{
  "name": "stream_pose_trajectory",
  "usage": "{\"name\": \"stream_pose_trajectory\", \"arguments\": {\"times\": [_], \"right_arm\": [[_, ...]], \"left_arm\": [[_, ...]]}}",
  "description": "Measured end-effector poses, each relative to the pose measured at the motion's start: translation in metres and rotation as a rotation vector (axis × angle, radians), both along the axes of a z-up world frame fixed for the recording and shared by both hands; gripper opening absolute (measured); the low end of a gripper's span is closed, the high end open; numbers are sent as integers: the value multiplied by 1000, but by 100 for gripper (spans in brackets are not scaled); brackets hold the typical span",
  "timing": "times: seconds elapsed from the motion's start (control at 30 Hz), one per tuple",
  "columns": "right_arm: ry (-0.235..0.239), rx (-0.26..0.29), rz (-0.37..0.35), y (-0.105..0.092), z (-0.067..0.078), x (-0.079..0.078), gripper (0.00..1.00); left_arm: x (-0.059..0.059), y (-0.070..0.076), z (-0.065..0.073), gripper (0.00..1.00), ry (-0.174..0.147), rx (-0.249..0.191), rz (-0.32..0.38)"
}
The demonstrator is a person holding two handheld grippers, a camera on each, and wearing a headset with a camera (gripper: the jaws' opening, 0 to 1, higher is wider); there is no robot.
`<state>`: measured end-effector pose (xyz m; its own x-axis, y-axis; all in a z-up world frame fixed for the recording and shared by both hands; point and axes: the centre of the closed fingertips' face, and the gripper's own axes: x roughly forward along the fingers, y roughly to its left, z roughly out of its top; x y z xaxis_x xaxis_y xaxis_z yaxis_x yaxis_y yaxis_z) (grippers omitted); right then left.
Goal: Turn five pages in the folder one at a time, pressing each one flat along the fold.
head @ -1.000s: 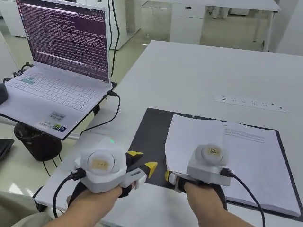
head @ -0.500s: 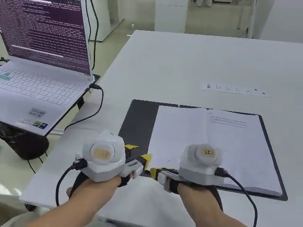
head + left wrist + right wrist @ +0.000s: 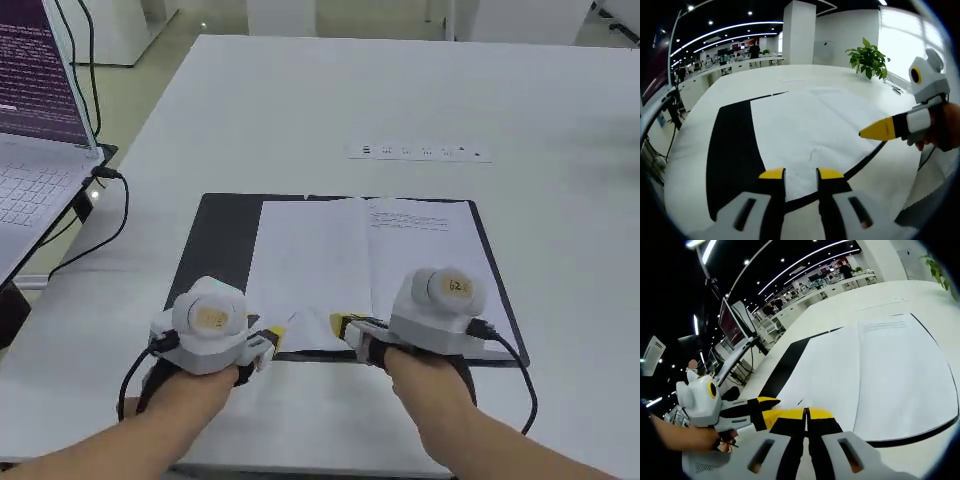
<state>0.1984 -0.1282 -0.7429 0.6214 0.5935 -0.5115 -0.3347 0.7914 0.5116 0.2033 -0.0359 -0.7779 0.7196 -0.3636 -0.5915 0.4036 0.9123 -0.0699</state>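
Observation:
The folder [image 3: 215, 250] lies open on the white table, black cover underneath. Its left page [image 3: 310, 260] lies flat; the printed right page [image 3: 420, 260] lies flat beside the fold. My left gripper [image 3: 272, 335] sits at the left page's lower edge, jaws a little apart and holding nothing [image 3: 801, 173]. My right gripper [image 3: 338, 324] is shut, its yellow tips together [image 3: 805, 413], pointing left at the lower edge of the left page near the fold. The two grippers face each other, a short gap between them.
A laptop [image 3: 30, 120] stands open at the far left with a black cable [image 3: 100, 215] running along the table's left edge. A white strip with small markings [image 3: 420, 152] lies beyond the folder. The table's front edge runs just under my hands.
The page that stood lifted at the right gripper has come down flat on the left side. Both grippers now sit low at the folder's front edge. The head camera has swung right.

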Motion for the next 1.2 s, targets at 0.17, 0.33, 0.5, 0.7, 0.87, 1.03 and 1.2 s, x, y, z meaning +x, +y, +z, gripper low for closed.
{"name": "stream_pose_trajectory", "arguments": {"times": [0.17,0.33,0.5,0.7,0.87,1.03,1.2], "right_arm": [[-4,0,-28,-14,-4,19,0],[-21,-15,-43,-23,-11,40,0],[-91,-47,-36,-27,-13,69,0],[-155,-82,-38,-27,-14,101,0],[-176,-106,-60,-29,-18,124,0],[-155,-112,-83,-32,-28,136,0],[-162,-109,-96,-33,-27,143,0]], "left_arm": [[-4,2,-10,22,-15,40,26],[-3,4,-9,22,-86,1,41],[-3,5,-10,22,-95,-21,52],[-2,4,-10,22,-98,-17,53],[-1,4,-11,22,-99,-23,58],[0,4,-13,22,-101,-28,65],[1,4,-14,22,-109,-34,68]]}}
